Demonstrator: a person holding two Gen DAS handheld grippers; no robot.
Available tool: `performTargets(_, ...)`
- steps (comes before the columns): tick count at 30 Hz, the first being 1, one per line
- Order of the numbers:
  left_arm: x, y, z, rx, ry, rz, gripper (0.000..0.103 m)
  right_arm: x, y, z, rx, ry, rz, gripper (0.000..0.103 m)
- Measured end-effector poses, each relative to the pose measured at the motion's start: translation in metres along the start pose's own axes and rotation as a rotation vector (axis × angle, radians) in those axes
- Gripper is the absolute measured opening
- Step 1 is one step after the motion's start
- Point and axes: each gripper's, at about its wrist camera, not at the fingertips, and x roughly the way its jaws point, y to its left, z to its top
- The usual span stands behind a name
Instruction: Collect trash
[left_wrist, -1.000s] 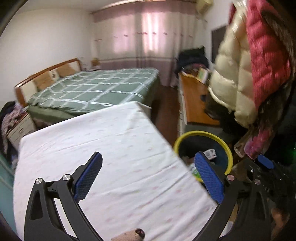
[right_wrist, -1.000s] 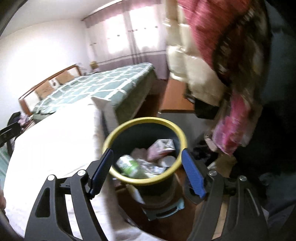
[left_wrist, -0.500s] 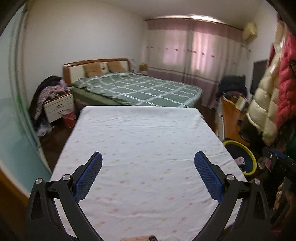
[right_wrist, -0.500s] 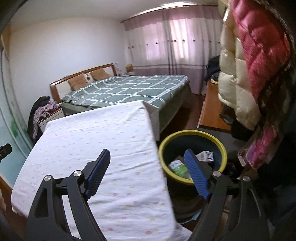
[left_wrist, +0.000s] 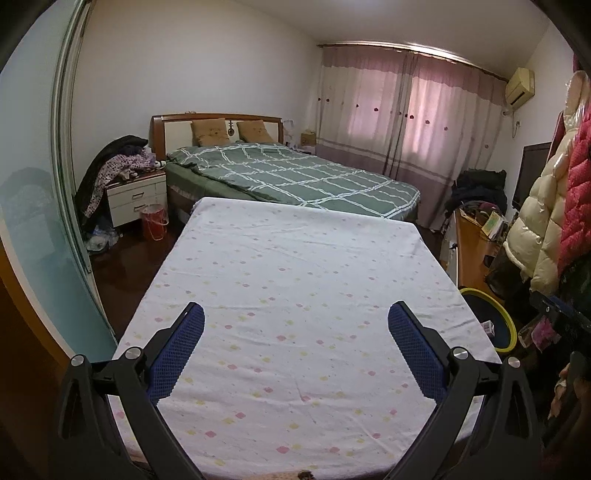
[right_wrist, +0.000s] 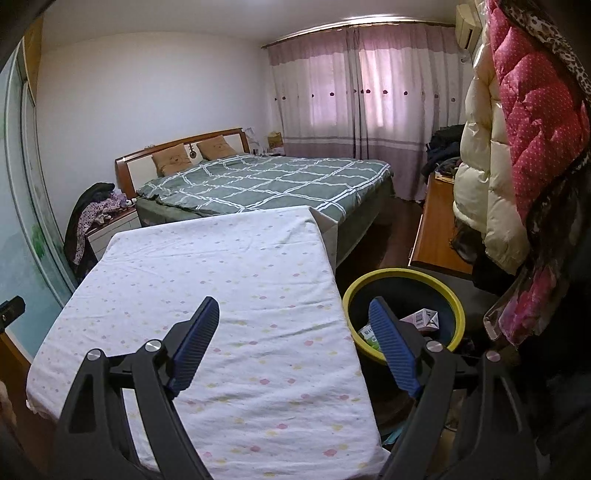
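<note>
Bedroom, with a sheeted table (left_wrist: 295, 295) in front of a green bed (left_wrist: 295, 177). Both grippers hang above that table: the left gripper (left_wrist: 295, 347) with jaws spread wide and empty, the right gripper (right_wrist: 295, 343) likewise gaping on nothing. Just right of the table stands the bin (right_wrist: 454, 295), holding a carton (right_wrist: 424, 317) and other trash. No loose trash shows on the table, so collecting looks finished or between items; next calls for finding another piece, if any remains.
</note>
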Motion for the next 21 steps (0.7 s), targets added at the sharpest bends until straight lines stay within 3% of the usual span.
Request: performTargets(21,0.011,-0.018,0.001,0.018,0.020,-0.003,0.098,0.010,-0.006,-0.007,0.015,0.025,-0.004,0.080)
